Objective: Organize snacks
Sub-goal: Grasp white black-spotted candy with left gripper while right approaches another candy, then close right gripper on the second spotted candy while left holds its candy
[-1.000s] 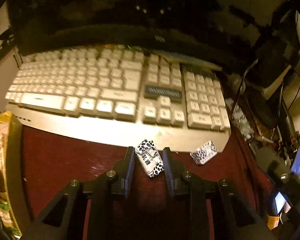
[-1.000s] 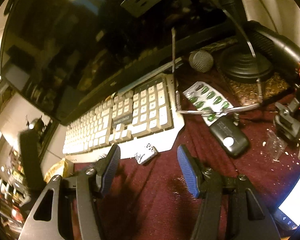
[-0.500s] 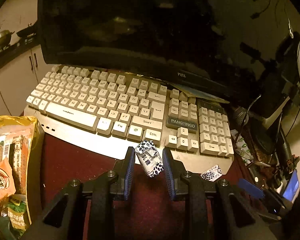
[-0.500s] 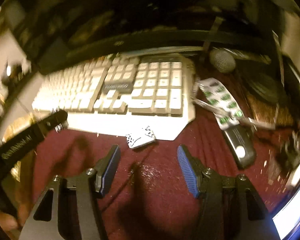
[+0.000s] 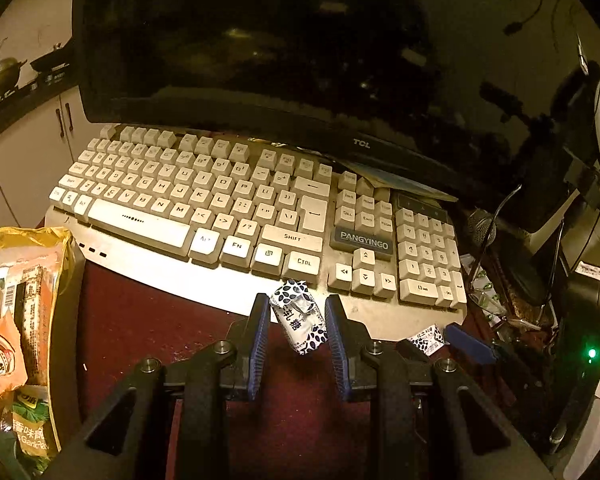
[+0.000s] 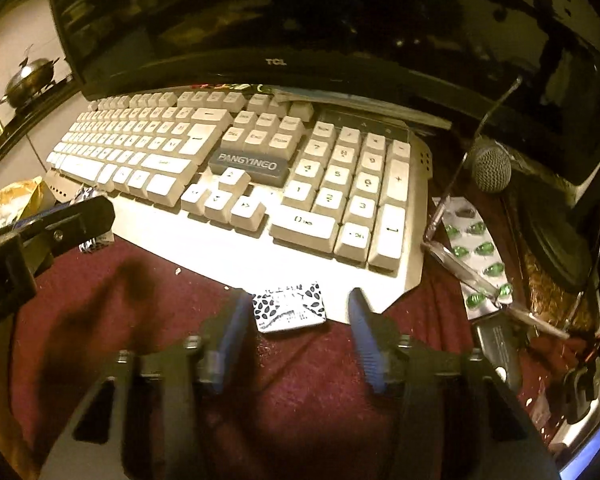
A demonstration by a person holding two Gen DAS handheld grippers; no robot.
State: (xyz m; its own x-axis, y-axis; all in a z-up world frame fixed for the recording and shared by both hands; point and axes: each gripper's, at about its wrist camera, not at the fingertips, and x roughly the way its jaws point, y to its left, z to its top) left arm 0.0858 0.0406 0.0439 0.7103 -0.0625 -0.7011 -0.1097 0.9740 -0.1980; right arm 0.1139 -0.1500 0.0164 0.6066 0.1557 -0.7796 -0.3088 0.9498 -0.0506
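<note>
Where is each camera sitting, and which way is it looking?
Left wrist camera: sits on the left claw, facing forward and down at the keyboard; its claw grips a spotted candy.
Right wrist camera: sits on the right claw, facing down at the keyboard's number pad; its jaws, just closing, straddle a second candy.
Shared: keyboard, monitor, and each sees the other claw.

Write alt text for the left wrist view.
The left gripper holds a small white wrapped candy with dark blue spots, tilted, above a dark red tablecloth. Behind it are a cream keyboard and a black monitor. An open yellow snack bag sits at the left edge.
</note>
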